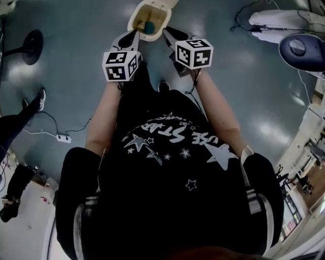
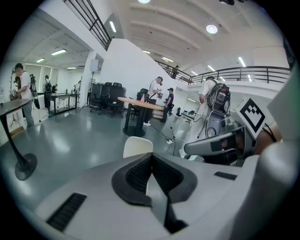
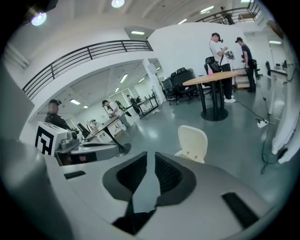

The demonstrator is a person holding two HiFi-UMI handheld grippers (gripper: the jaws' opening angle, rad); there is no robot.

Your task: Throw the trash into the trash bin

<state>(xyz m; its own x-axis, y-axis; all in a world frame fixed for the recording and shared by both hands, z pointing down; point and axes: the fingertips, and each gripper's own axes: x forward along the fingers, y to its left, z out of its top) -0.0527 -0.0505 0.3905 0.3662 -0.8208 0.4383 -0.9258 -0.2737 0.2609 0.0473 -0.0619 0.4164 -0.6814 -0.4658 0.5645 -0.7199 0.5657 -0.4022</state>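
Left gripper view shows the left tongs (image 2: 151, 155) pressed together, pad tips touching and nothing between them. In the right gripper view the right tongs (image 3: 151, 154) are all but together, with only a thin slit between the pads and nothing in it.

No brand name can be read. Each gripper carries a cube with black-and-white square markers, the left cube (image 1: 122, 65) and the right cube (image 1: 194, 53). Seen from the head, the person's black T-shirt (image 1: 172, 167) bears white stars and slanted letters that look like "USE STAR"; the rest of the print is unclear.

The cream trash bin (image 1: 134, 19) stands on the grey-blue floor (image 1: 76, 45) at 12 o'clock from both tongs, just beyond their tips, with its lid (image 1: 158, 3) swung up. Inside it lies a teal piece of trash (image 1: 150, 26), too small to identify, roughly midway between the two sets of tips and touched by neither.

At 8 o'clock in the head view a white power strip (image 1: 63, 138) lies on the floor with its cable. Farther out, in the left gripper view, people stand by a round wooden worktop (image 2: 138, 104).
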